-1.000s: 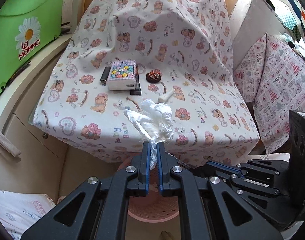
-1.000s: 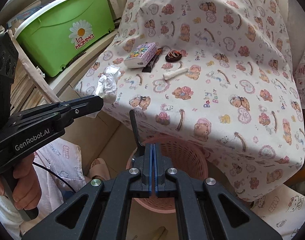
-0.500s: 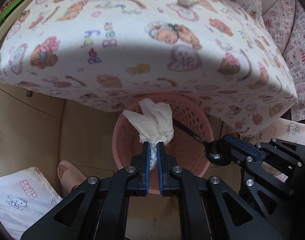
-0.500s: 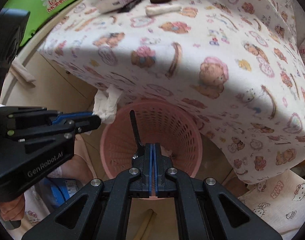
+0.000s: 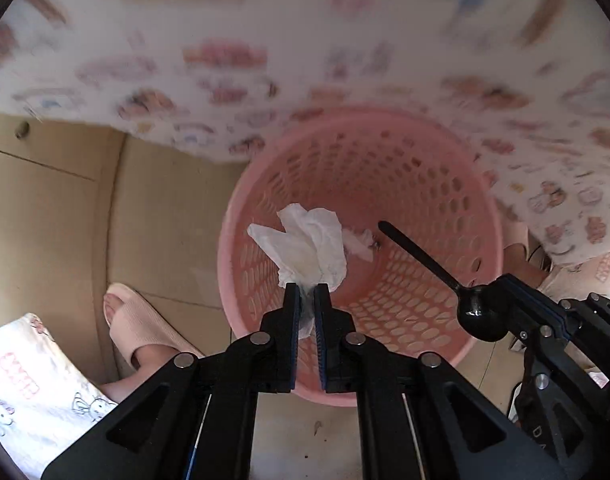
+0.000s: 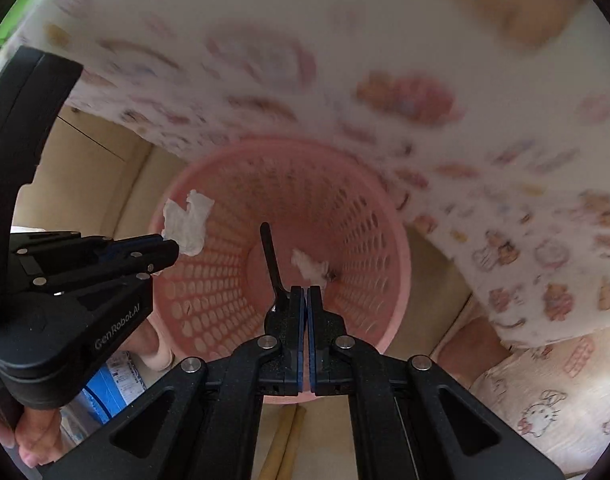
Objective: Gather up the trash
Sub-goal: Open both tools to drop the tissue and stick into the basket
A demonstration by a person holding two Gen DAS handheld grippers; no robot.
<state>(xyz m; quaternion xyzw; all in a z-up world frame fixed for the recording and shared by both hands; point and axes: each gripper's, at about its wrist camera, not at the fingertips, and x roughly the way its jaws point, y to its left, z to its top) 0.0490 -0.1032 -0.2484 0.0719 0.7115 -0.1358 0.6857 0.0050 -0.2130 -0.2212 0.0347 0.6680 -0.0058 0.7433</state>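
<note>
My left gripper (image 5: 305, 292) is shut on a crumpled white tissue (image 5: 311, 244) and hangs over the mouth of the pink perforated basket (image 5: 385, 160). My right gripper (image 6: 305, 292) is shut on the bowl end of a black plastic spoon (image 6: 271, 256), whose handle points down into the basket (image 6: 345, 184). The left wrist view shows the spoon (image 5: 421, 256) and the right gripper (image 5: 501, 292) at the basket's right rim. The right wrist view has the left gripper (image 6: 173, 248) with its tissue (image 6: 187, 224) at the left rim. A small white scrap (image 6: 311, 268) lies on the basket's bottom.
The bear-print tablecloth (image 5: 305, 40) overhangs the basket's far side, blurred. A person's foot in a pink slipper (image 5: 137, 328) stands left of the basket on the beige floor. Kitty-print cloth (image 6: 545, 400) lies at the right, and a wooden stick (image 6: 283, 440) lies below.
Both grippers have come down from tabletop height to just over the basket and tilted to look into it. The tissue and the spoon are still held.
</note>
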